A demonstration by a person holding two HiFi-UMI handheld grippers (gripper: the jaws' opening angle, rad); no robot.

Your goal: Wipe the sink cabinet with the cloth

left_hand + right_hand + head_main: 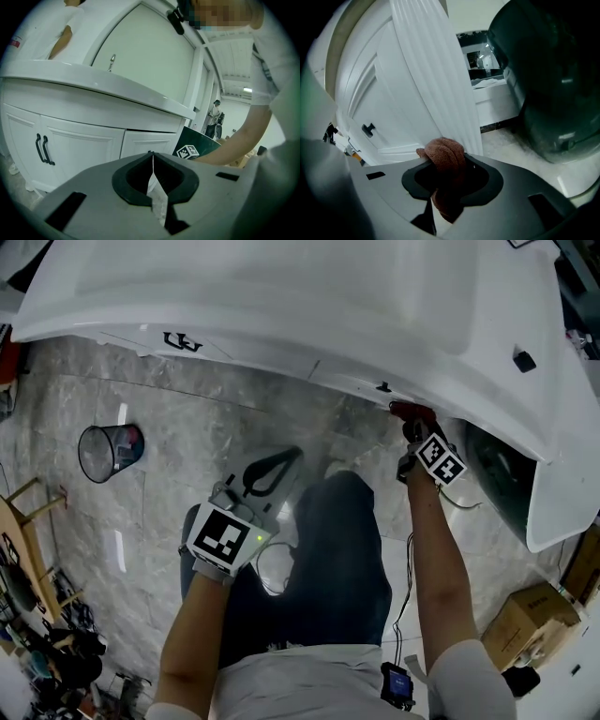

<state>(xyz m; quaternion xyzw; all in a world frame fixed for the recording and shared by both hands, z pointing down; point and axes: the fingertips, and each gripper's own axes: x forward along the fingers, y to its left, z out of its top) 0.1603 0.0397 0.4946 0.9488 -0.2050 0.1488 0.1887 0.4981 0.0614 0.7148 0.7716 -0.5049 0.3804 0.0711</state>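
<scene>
Pinching brown cloth point(443, 152) in clenched right gripper point(440, 165), up at fluted corner post point(436, 79) of sink cabinet point(281, 296), just under countertop lip point(356, 381). Holding left gripper point(152, 161) pressed closed, empty, back from doors point(79, 140). Judging wipe barely begun: doors likely left. Open floor point(187, 427) leftward; tight on right beside dark rounded object point(548, 70); overhanging lip above.

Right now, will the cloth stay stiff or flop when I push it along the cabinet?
Probably floppy: the cloth bunches into a soft lump in the right claw. Its fuzzy pile likely drags rather than slips on the glossy cabinet.
</scene>
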